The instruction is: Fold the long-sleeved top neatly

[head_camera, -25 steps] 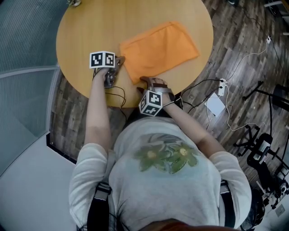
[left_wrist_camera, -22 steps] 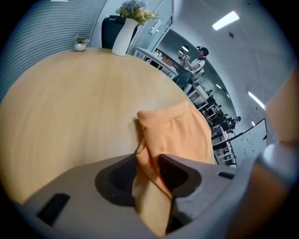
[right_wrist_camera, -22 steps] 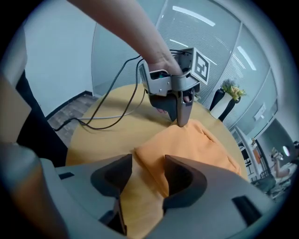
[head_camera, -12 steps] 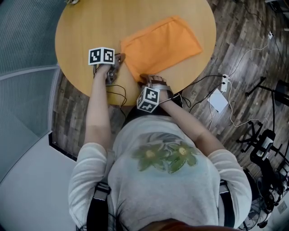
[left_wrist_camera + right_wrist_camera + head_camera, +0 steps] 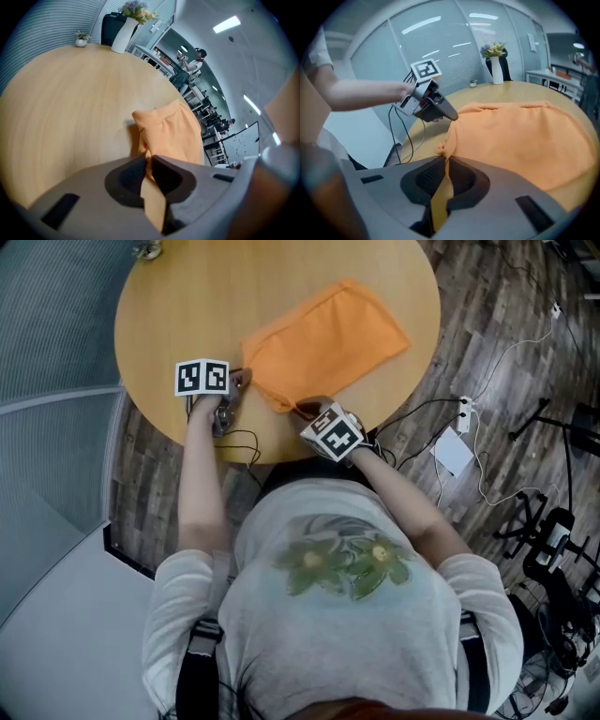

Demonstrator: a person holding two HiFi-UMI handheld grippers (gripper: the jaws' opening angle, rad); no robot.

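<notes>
**Top (image 5: pixel 323 338) pinched at two near corners**

Folded and orange, the long-sleeved top lies on the right half of the round wooden table (image 5: pixel 178 296), close to the near edge. My left gripper (image 5: pixel 149 161) has just been closing and now grips the cloth's near left corner. My right gripper (image 5: pixel 444 165), also just closed, bites the near edge a little further right, and both corners are bunched up off the wood.

Orange top (image 5: pixel 323 345) folded, near corners lifted, on round table (image 5: pixel 187 296).
</notes>
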